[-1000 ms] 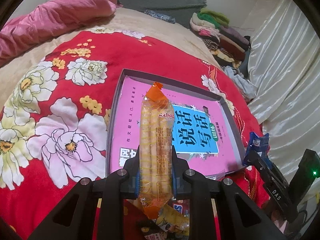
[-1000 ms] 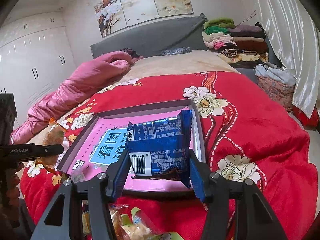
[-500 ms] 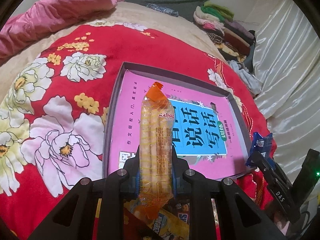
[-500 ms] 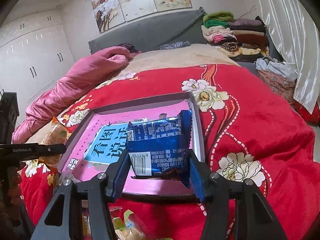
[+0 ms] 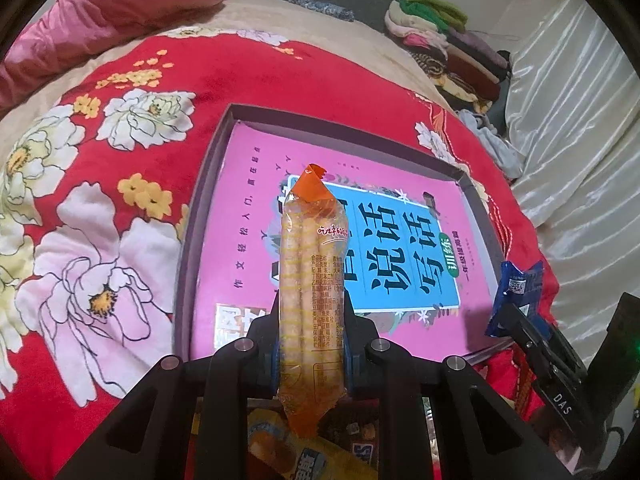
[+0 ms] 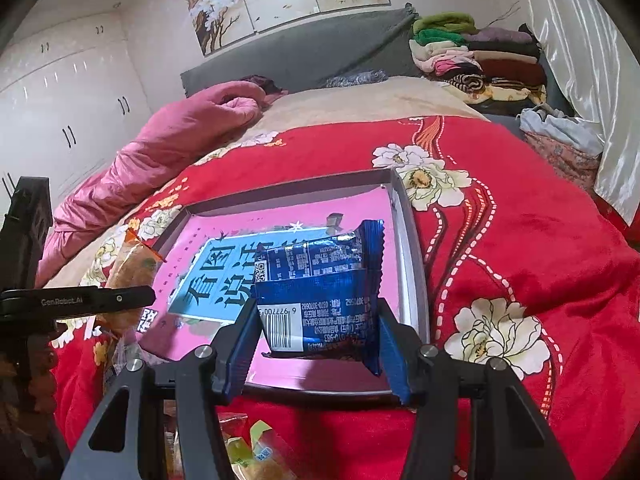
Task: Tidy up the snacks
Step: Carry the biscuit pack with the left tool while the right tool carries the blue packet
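Note:
A shallow grey box (image 5: 208,184) (image 6: 412,240) with a pink and blue printed sheet on its floor lies on the red flowered bedspread. My left gripper (image 5: 311,320) is shut on a long orange-ended packet of biscuit sticks (image 5: 312,280), held upright over the box's near edge. That packet (image 6: 132,264) and the left gripper's finger (image 6: 80,300) also show at the left of the right wrist view. My right gripper (image 6: 316,320) is shut on a blue foil snack packet (image 6: 324,292) above the box's near right corner; the same packet (image 5: 520,292) shows at the right of the left wrist view.
Loose snack packets (image 5: 304,452) (image 6: 248,448) lie under both grippers at the bed's near edge. A pink quilt (image 6: 168,144) lies far left, folded clothes (image 6: 472,52) far right, and a pale curtain (image 5: 580,120) hangs at the right.
The left gripper with the biscuit-stick packet has moved forward and down toward the box, which looks larger. The right gripper and its blue packet have barely moved.

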`<state>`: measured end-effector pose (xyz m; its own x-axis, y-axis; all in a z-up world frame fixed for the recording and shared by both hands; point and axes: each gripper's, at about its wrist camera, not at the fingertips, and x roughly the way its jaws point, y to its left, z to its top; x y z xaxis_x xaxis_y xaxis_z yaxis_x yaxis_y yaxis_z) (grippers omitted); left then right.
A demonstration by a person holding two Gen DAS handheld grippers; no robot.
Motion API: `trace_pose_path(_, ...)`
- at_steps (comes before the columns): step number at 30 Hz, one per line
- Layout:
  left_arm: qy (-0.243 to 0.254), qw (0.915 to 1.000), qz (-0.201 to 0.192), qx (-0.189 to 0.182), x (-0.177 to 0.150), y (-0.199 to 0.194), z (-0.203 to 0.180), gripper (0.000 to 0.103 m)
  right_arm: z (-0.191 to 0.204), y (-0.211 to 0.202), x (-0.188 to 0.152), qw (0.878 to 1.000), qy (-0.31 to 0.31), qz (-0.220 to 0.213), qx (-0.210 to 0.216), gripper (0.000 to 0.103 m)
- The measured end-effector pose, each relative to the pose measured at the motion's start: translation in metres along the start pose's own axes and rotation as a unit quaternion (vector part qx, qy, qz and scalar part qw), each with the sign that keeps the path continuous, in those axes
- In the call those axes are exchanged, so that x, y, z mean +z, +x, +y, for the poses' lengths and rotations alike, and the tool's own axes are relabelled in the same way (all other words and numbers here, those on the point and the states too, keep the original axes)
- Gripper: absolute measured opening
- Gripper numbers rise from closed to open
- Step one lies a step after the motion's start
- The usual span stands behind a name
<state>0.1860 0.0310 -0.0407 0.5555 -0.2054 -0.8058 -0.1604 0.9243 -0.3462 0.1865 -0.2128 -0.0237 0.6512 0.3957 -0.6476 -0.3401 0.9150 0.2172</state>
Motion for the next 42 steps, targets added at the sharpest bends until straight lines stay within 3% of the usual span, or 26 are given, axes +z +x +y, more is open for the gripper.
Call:
trace_pose_path(16, 0.004, 0.9999, 0.009, -0.01, 0.0, 0.015, -0.002, 0.023, 0.002, 0.016, -0.005, 1.0, -0.008, 0.026, 0.0, 0.056)
trace_pose_path(30, 0.003, 0.9998, 0.016, -0.009, -0.005, 0.02, 0.0, 0.023, 0.008, 0.021, -0.008, 0.998, -0.035, 0.038, -0.027, 0.057)
trace_pose_path(42, -0.001, 0.9998, 0.017, -0.009, -0.008, 0.017, 0.004, 0.024, 0.007, 0.02, -0.009, 0.999, -0.033, 0.039, -0.018, 0.058)
